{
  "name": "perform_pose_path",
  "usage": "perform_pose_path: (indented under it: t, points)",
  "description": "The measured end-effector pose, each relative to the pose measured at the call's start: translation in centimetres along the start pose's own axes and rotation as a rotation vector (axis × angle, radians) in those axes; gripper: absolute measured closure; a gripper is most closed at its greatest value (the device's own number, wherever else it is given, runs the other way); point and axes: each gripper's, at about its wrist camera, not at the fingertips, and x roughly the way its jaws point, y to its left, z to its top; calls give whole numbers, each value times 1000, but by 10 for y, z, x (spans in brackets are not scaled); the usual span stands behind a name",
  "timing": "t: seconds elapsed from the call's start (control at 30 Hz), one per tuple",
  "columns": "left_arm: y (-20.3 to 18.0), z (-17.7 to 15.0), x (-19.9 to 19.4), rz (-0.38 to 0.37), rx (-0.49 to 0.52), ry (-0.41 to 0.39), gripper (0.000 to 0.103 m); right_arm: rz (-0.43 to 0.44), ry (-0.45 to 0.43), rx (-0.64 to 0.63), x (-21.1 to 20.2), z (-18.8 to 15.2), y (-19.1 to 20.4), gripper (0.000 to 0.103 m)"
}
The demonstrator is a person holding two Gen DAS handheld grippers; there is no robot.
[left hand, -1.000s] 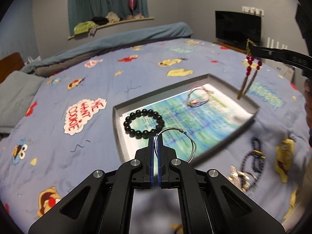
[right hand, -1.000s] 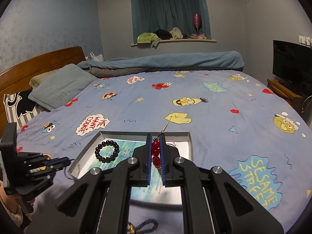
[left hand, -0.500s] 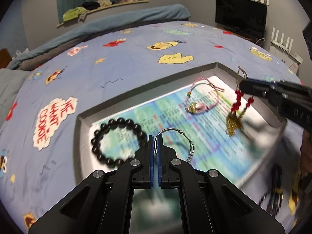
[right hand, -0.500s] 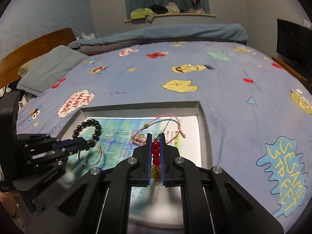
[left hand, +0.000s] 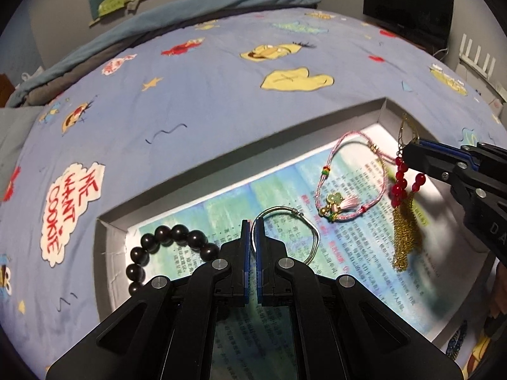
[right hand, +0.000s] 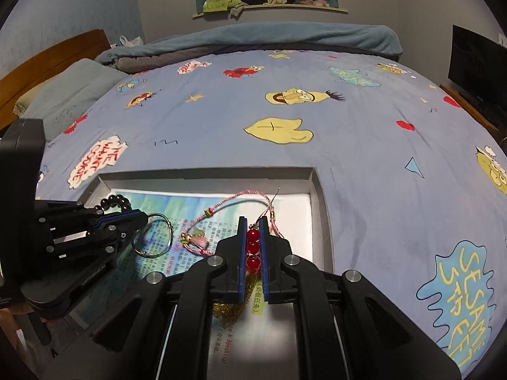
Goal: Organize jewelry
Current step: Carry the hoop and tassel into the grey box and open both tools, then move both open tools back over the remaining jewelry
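Note:
A shallow grey tray [left hand: 104, 247] lined with a printed page lies on the bed. In it rest a black bead bracelet [left hand: 177, 237] at the left and a pink cord bracelet [left hand: 351, 183] with a green charm. My left gripper [left hand: 252, 224] is shut on a thin silver wire bangle [left hand: 301, 221], held just over the page. My right gripper [right hand: 253, 224] is shut on a red-bead earring [right hand: 253, 247] with gold tassels [left hand: 404, 237] that hang down to the tray's right part. Each gripper shows in the other's view, left gripper [right hand: 139, 215], right gripper [left hand: 408, 155].
The tray [right hand: 320, 196] sits on a blue cartoon-print bedspread [right hand: 285, 110]. A dark beaded piece [left hand: 456, 342] lies off the tray's near right corner. A pillow [right hand: 69, 95] and wooden headboard stand at the left, a folded blanket at the back, a black screen [left hand: 408, 3] at the right.
Both grippers came down and closer over the tray with their pieces. The tassel earring dropped from above the tray's far rim to hang inside it. The bangle now hovers beside the black beads.

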Motion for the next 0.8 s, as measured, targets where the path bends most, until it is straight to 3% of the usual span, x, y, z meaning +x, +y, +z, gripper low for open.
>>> perform_pose_path:
  t: [0.3,0.37,0.4,0.47,0.57,0.6,0.7,0.73,0.8]
  points:
    - [8,-5,-2,-19,-31,-5,99,-16,30,-3,4,-5,-2,95]
    - [9,-6,-7,-22,-41,-29,90,-20,26,-7,1,-6,-2,90]
    - [9,-7,-11,-20,-47,-45,75,-19,22,-6,-2,-6,-2,84]
    - [10,-9,-21,-27,-55,-87,62,-22,7,-2,-7,-7,-3,71]
    - [12,-12,-39,-17,-54,-140,57,-21,-7,10,-16,-7,-6,60]
    - [13,-13,-44,-10,-56,-153,49,-20,-13,13,-20,-8,-7,50]
    - [17,-18,-66,-12,-79,-210,30,-25,-42,23,-33,-9,-11,40]
    - [17,-20,-72,-12,-82,-227,28,-28,-49,26,-37,-9,-12,39]
    - [15,-25,-84,-4,-78,-257,23,-28,-62,39,-47,-11,-15,26]
